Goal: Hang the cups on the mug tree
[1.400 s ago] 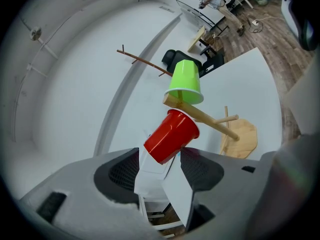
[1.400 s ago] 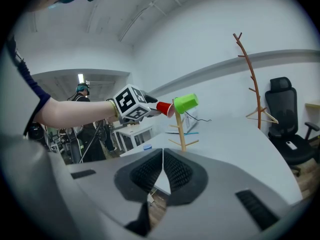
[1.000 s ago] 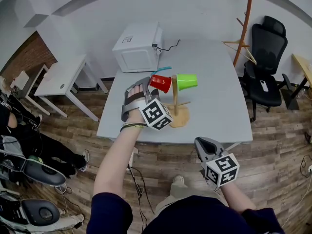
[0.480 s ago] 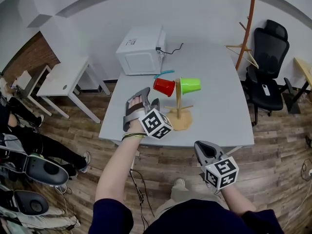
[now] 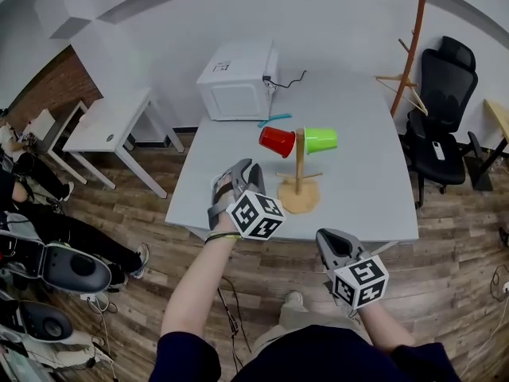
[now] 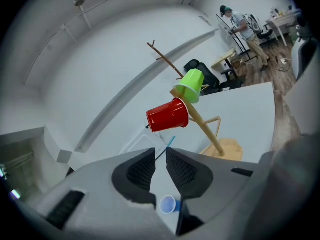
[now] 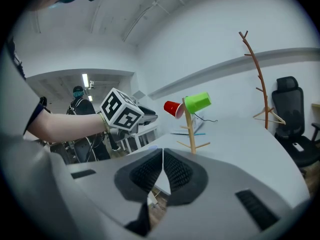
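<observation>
A wooden mug tree (image 5: 299,165) stands on the grey table (image 5: 374,205). A red cup (image 5: 277,141) hangs on its left peg and a green cup (image 5: 321,139) on its right peg. My left gripper (image 5: 236,173) hovers over the table's near left part, apart from the tree. Its jaws have just been closing to a narrow gap with nothing between them. The left gripper view shows the red cup (image 6: 167,116) and green cup (image 6: 191,85) well beyond the left gripper (image 6: 160,156), and a small blue cup (image 6: 168,204) below it. My right gripper (image 5: 330,241) is shut and empty off the table's front edge.
A white microwave (image 5: 238,78) sits at the table's far left corner, with a teal stick (image 5: 274,118) lying before it. A black office chair (image 5: 441,102) and a wooden coat stand (image 5: 413,46) are to the right. A small white table (image 5: 111,118) stands at the left.
My left gripper has drawn back from the red cup toward the near table edge, rolled, and narrowed its jaws. The red cup stays on the tree. The right gripper has not moved.
</observation>
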Demonstrator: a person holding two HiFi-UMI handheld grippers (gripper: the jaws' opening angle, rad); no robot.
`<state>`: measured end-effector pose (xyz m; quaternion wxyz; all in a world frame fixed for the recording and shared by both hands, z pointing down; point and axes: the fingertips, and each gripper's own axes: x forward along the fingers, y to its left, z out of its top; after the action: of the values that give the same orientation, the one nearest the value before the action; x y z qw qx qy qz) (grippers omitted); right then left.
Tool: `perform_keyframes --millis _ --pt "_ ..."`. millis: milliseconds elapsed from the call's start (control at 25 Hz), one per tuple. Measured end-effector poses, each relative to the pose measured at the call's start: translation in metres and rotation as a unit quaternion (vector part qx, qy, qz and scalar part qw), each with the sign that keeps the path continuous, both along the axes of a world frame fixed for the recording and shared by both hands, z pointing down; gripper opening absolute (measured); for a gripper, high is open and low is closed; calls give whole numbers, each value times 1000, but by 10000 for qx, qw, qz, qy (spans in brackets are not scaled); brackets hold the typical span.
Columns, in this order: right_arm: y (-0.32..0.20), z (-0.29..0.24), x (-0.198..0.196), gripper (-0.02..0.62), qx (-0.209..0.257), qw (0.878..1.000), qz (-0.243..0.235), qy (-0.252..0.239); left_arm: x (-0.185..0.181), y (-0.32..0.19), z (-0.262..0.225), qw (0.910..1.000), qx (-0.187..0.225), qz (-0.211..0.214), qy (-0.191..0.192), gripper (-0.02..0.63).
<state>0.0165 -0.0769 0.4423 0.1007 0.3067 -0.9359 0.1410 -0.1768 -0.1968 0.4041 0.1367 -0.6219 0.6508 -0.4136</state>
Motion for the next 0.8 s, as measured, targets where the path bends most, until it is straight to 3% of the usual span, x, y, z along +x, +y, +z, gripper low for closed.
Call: perform_keyframes --millis 440,640,800 --pt "-6 1 -16 31 -19 10000 9 -67 -3 18 12 9915 200 -242 1260 26" --pt "-13 2 -20 31 -23 9999 34 -113 2 27 26 9793 198 -322 1987 20" --pt "-18 2 -22 31 -28 9999 53 -140 12 35 36 9611 254 -331 2729 18"
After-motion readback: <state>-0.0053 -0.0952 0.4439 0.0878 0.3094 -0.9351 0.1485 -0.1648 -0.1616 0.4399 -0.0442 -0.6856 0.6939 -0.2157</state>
